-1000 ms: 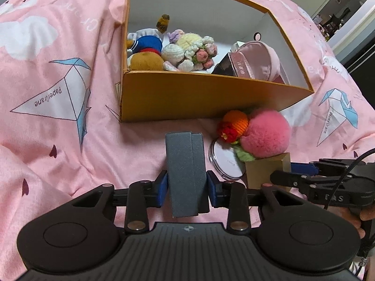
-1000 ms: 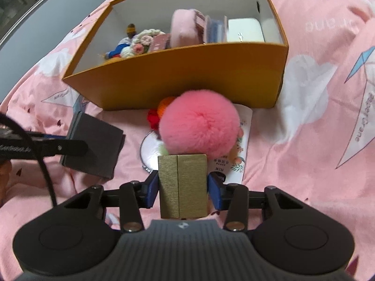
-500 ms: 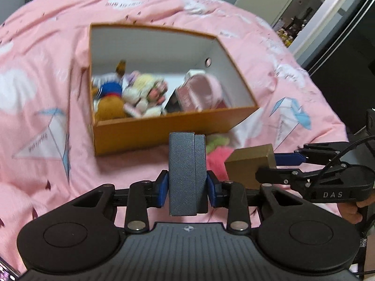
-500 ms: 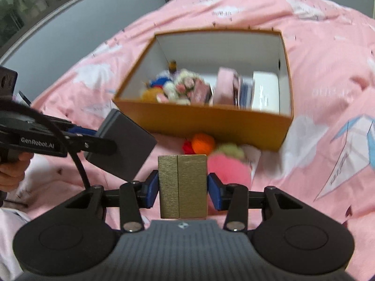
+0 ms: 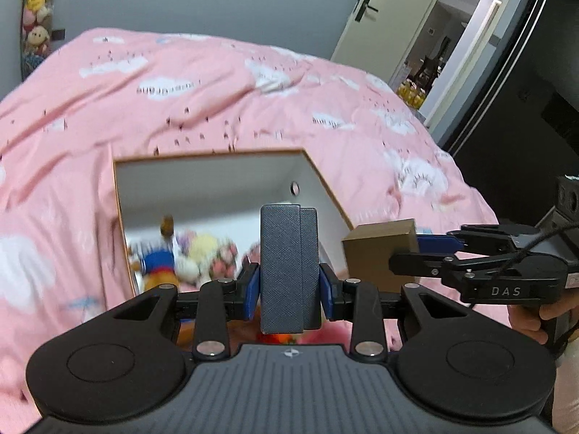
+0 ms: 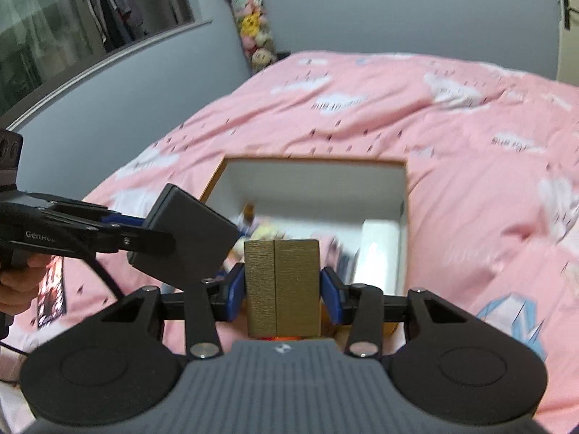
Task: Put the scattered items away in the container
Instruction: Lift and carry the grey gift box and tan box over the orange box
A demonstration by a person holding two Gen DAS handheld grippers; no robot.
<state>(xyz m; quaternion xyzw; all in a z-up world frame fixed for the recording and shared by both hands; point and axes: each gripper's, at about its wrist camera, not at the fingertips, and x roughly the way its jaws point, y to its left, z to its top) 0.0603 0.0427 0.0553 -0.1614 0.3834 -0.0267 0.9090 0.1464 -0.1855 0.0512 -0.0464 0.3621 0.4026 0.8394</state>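
Note:
My left gripper [image 5: 288, 285] is shut on a flat grey box [image 5: 287, 264], held on edge in the air above the near side of the orange container [image 5: 119, 195]. The grey box also shows in the right wrist view [image 6: 188, 242]. My right gripper [image 6: 282, 289] is shut on a gold box [image 6: 281, 285], also held above the container's [image 6: 404, 195] near side. The gold box shows in the left wrist view [image 5: 376, 253], to the right of the grey box. Inside the container lie blurred plush toys [image 5: 181, 253] and a white item [image 6: 380, 249].
The container sits on a pink bedspread [image 5: 217, 101] with cloud prints. Orange and pink items [image 5: 286, 338] peek out under the left gripper. A grey wall with hanging plush toys [image 6: 253, 36] and an open door [image 5: 434, 36] lie beyond the bed.
Both grippers have risen and tilted up with their boxes. The container now looks smaller and lower in both views, and the pink pom-pom has dropped almost out of sight.

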